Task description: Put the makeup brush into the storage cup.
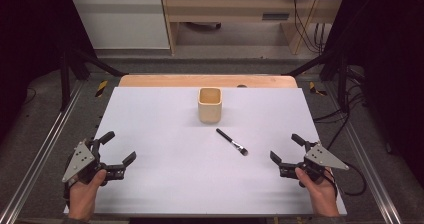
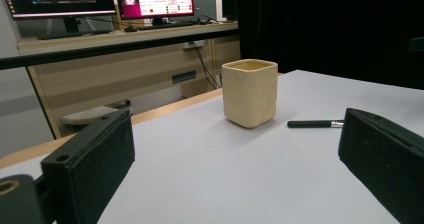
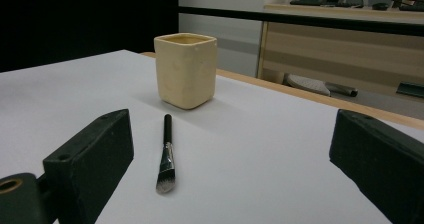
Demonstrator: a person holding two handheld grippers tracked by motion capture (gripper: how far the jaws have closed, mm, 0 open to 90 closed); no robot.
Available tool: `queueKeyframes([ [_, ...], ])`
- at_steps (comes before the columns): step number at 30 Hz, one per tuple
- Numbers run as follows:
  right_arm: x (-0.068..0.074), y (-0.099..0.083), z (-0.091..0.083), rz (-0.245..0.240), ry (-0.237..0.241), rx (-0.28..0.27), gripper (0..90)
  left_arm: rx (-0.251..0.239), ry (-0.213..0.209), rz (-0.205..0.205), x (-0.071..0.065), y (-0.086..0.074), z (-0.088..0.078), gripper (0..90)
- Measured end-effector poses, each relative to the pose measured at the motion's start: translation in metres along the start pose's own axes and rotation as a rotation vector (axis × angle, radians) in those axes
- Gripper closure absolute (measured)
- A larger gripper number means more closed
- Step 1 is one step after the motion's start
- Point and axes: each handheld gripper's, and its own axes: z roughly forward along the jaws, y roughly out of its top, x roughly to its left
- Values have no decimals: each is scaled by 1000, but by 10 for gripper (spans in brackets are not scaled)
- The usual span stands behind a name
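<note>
On the table's matte white sheet (image 1: 150, 134), one squarish cream ceramic cup (image 1: 209, 105) is standing upright, one slim black-handled brush (image 1: 232, 142) lying just in front of it. Left gripper (image 1: 120, 146) and right gripper (image 1: 284, 149) are resting wide open, holding nothing, well apart from both.

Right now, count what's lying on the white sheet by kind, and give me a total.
Cream square cup: 1
Black-handled brush: 1
Total: 2
</note>
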Motion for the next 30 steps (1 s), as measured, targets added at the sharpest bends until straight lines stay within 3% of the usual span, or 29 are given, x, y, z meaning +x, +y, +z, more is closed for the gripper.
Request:
queueKeyframes([
  [12,4,1,1,-7,-5,2,37,6,-7,-8,0,-1,0,12],
  [26,10,4,0,-1,2,63,35,5,-3,-10,-1,-2,1,11],
  [30,13,6,-1,-3,-5,111,36,23,4,15,-4,-2,4,11],
])
